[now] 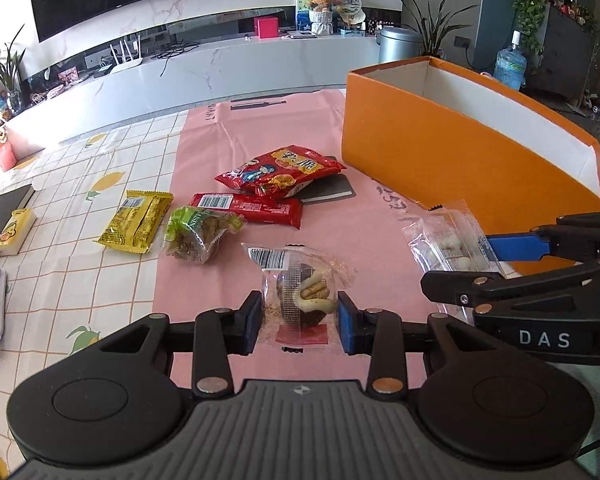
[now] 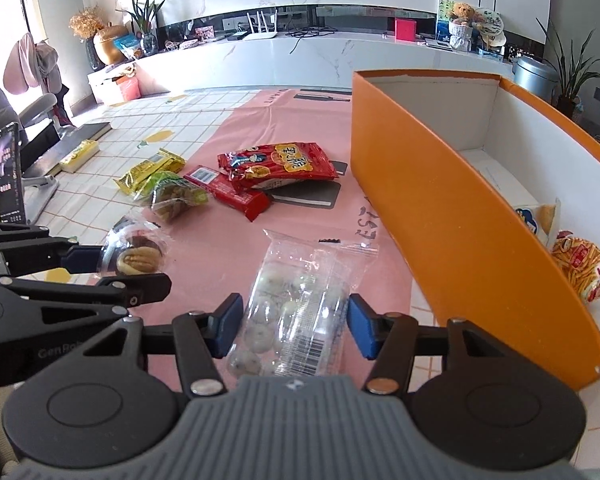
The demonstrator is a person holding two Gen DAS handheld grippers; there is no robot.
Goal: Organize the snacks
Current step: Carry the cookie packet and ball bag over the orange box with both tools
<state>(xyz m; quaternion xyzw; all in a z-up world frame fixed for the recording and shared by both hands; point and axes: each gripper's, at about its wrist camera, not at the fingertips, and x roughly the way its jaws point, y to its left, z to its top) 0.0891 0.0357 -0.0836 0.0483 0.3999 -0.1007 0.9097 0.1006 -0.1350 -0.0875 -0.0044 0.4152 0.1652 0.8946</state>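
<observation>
My left gripper (image 1: 299, 322) has its pads on both sides of a clear-wrapped chocolate cake snack (image 1: 300, 294), shut on it; the snack also shows in the right wrist view (image 2: 138, 258). My right gripper (image 2: 294, 326) is shut on a clear pack of white round candies (image 2: 296, 312), which shows in the left wrist view (image 1: 448, 244). An orange box (image 2: 440, 208) stands at the right with snacks inside (image 2: 580, 268). A red chip bag (image 1: 280, 170), a red bar (image 1: 248, 206), a green pack (image 1: 200, 232) and a yellow pack (image 1: 138, 220) lie on the pink mat (image 1: 228, 132).
A checked tablecloth (image 1: 72, 248) covers the table left of the mat. A dark notebook (image 1: 328, 190) lies under the red chip bag. A yellow box (image 1: 14, 232) and a dark book (image 1: 0, 216) sit at the left edge. A TV bench stands behind the table.
</observation>
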